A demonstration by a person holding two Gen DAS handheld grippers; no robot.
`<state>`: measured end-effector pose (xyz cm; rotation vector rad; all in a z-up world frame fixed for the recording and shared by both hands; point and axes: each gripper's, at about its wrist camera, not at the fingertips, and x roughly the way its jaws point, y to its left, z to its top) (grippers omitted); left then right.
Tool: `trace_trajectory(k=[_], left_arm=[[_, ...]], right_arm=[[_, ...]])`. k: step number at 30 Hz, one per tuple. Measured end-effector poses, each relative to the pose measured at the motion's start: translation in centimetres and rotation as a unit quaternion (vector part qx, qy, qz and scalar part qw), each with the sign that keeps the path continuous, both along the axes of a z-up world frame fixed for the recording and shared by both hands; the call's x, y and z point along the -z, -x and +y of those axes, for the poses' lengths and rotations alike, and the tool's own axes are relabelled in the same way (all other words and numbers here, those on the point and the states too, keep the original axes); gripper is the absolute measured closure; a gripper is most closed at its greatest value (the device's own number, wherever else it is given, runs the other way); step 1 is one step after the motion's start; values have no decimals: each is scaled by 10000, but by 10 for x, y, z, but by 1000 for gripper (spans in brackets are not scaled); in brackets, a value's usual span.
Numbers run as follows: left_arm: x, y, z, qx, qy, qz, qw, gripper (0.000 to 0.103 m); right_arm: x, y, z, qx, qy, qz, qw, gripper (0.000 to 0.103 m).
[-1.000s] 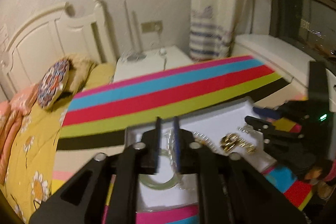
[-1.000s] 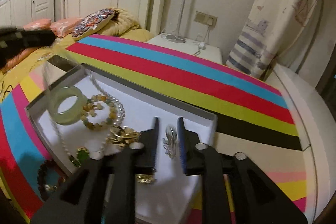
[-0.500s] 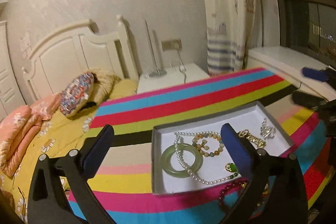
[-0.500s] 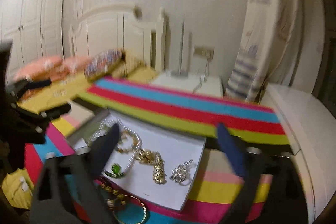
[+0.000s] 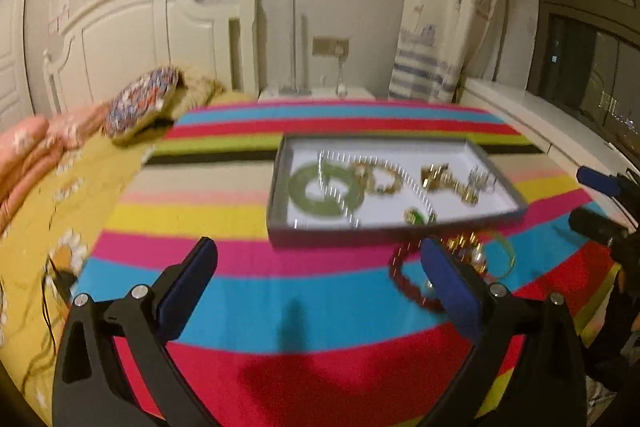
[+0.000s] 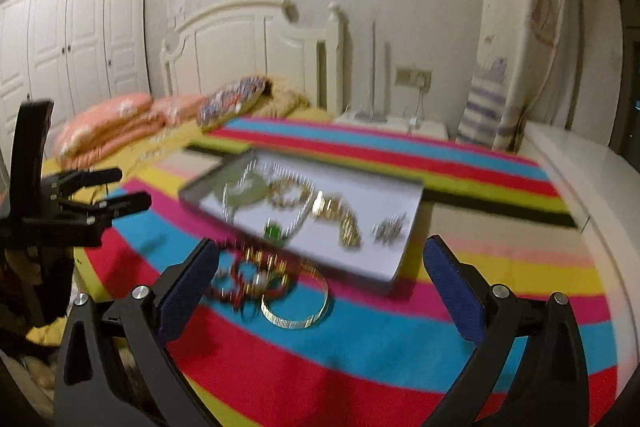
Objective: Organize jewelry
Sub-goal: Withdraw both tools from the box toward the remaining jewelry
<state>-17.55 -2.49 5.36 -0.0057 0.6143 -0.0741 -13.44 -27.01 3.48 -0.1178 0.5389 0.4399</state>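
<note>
Both tongs have let go: left gripper (image 5: 318, 279) wide and empty, right gripper (image 6: 320, 281) easing inward, empty. Chain now in tray (image 5: 280, 187); bangle (image 6: 296, 301) waits at its near edge.

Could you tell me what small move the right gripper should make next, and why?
Probably ease the right gripper down over the gold bangle. The bangle and red bead bracelet lie on the striped cloth outside the tray, which already holds other jewelry. The gripper holds nothing; its jaws, though closing slightly, stand wide, with the bangle just ahead.
</note>
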Motion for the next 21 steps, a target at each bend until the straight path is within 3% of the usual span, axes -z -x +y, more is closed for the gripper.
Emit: trace_trajectory(k=[5, 11, 16, 21], left_arm=[[25, 5, -5, 83, 44, 210, 9997, 2], [34, 10, -14, 231, -120, 187, 9995, 2], [34, 10, -13, 373, -4, 241, 9990, 2], [36, 9, -15, 514, 100, 323, 9981, 8]], right_arm=[[28, -11, 14, 8, 128, 659, 9977, 35], [46, -28, 12, 252, 59, 1253, 9918, 57], [53, -38, 13, 296, 39, 1491, 9884, 64], [53, -42, 22, 321, 248, 1422, 9890, 66]])
